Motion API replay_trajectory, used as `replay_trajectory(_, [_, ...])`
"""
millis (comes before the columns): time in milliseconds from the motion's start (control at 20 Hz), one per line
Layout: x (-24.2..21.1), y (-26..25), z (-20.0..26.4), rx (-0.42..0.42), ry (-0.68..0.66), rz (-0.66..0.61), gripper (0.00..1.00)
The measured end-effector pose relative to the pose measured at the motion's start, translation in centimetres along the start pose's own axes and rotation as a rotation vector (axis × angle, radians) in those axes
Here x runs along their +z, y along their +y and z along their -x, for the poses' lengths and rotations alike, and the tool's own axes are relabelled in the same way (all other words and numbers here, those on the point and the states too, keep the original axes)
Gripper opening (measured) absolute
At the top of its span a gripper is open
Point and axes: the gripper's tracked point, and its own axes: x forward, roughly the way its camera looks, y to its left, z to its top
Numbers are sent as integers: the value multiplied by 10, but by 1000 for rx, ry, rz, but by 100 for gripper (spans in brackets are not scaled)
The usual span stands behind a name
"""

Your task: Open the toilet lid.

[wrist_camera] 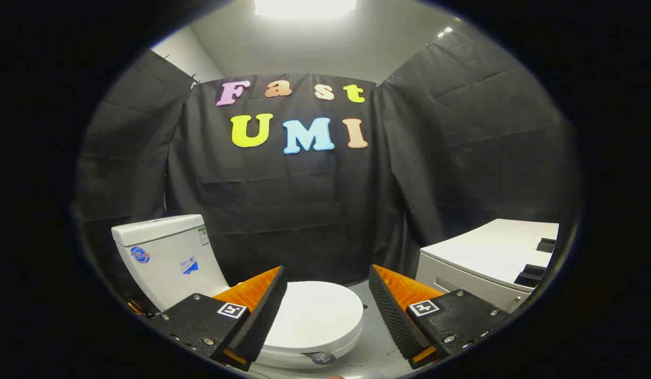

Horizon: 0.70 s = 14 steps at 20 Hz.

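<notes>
My gripper point(328, 295) is spread wide, holding nothing, above the toilet. The lid point(317, 316) lies flat and closed between and just beyond my fingers, the tank point(167, 258) behind its left side. I judge I should drop to the lid's front edge, hook under the rim and lift gently. The bowl's contents are hidden.

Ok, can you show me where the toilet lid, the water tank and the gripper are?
toilet lid point(317, 316): gripper view, middle of its flat white top, lying closed.
water tank point(170, 258): gripper view, its white front face.
gripper point(328, 279): gripper view, open gap midway between fingertips.
</notes>
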Motion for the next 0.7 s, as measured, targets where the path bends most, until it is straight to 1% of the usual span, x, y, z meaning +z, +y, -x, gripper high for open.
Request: replay_trajectory(700, [-2,0,1,8,1,2,96])
